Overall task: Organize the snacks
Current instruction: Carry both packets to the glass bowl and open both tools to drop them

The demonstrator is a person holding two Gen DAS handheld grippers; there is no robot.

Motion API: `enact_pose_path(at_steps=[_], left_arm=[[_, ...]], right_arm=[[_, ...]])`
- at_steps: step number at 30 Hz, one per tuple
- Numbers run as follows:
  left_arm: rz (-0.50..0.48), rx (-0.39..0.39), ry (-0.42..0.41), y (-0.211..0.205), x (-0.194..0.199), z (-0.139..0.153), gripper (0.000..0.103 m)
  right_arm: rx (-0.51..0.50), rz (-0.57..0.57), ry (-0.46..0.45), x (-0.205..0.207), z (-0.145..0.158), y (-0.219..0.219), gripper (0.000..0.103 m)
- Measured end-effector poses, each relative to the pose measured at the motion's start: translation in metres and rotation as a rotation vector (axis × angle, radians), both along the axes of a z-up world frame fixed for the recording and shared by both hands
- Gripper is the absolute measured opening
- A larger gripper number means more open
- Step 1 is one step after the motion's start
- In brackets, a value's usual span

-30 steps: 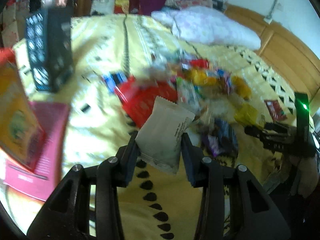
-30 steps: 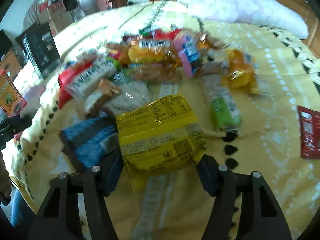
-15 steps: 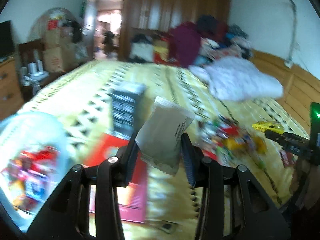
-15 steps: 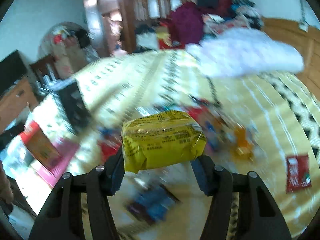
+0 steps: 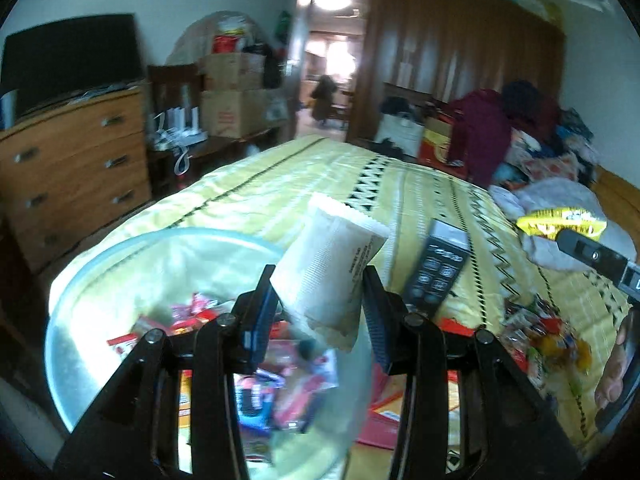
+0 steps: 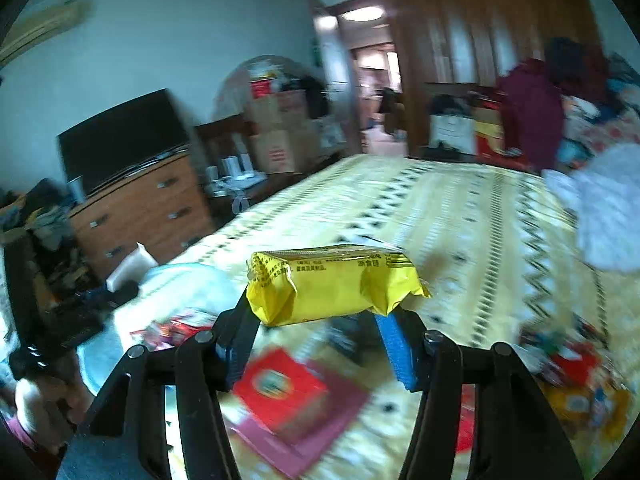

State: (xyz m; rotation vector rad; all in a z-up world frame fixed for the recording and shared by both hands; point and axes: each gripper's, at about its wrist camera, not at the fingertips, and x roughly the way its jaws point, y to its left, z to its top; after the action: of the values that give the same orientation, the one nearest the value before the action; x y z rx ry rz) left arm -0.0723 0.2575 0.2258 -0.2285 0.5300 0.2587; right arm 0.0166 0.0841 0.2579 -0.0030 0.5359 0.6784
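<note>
My left gripper (image 5: 320, 308) is shut on a white snack packet (image 5: 330, 264) and holds it above a clear plastic tub (image 5: 100, 264) with several snack packs inside. My right gripper (image 6: 320, 332) is shut on a yellow snack pack (image 6: 332, 284), held in the air over the bed; that pack also shows at the right of the left wrist view (image 5: 560, 222). The tub shows blurred at the left of the right wrist view (image 6: 188, 280). A loose pile of snacks (image 5: 544, 332) lies on the yellow bedspread at the right.
A black box (image 5: 438, 268) stands on the bed beyond the tub. Red boxes (image 6: 288, 392) lie on the bedspread below my right gripper. A wooden dresser (image 5: 72, 168) with a TV stands at the left. Clothes and a pillow (image 6: 608, 216) are at the right.
Both grippers have swung left and up, away from the snack pile. My left gripper with the white packet has moved over the clear tub. The right one still holds the yellow pack.
</note>
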Motion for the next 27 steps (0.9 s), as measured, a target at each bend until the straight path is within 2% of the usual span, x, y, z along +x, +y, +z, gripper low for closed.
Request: enact_pose_path(at_steps=[6, 11, 20, 27], left_arm=[[0.053, -0.025, -0.006, 0.030, -0.011, -0.007, 0.042], [0.102, -0.045, 0.004, 0.052, -0.014, -0.009, 0.042], [0.153, -0.050, 0.042, 0.081, -0.009, -0.015, 0.042], [0.155, -0.047, 0.059, 0.089, -0.007, -0.020, 0.042]], right_arm=[[-0.012, 0.138, 0.012, -0.004, -0.001, 0.086, 0.060], [-0.030, 0.198, 0.027, -0.002, -0.005, 0.132, 0.060], [-0.055, 0.242, 0.069, 0.009, -0.022, 0.179, 0.060], [-0.069, 0.256, 0.076, 0.009, -0.026, 0.189, 0.056]])
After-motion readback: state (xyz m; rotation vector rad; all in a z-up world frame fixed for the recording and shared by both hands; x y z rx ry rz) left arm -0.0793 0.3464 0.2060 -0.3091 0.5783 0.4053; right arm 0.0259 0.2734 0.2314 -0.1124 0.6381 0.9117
